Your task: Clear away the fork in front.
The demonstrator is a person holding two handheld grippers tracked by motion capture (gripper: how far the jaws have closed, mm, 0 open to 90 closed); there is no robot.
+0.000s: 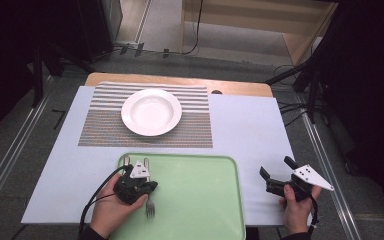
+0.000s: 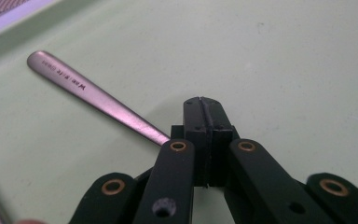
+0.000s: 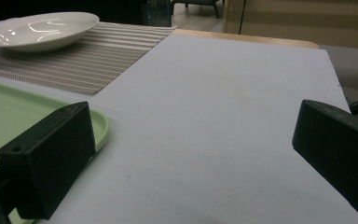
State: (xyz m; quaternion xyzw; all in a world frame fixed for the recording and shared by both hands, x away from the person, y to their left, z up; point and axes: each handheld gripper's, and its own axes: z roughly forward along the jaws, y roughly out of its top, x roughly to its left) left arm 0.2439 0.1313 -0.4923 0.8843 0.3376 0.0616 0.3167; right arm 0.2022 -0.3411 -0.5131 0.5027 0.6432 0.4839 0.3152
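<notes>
Green tray (image 1: 200, 200) bears a fork (image 1: 149, 202); left gripper (image 2: 204, 109) jaws pressed together, right gripper (image 1: 276, 172) jaws spread.

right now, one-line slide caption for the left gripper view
Left claw shut over the green tray, its tip beside a fork's metal handle lying on the tray.

Black left gripper (image 1: 139, 172) with brass-ringed pivots, black cable and grey three-cornered plate; right gripper (image 1: 276, 170) matches; dark sleeves.
</notes>
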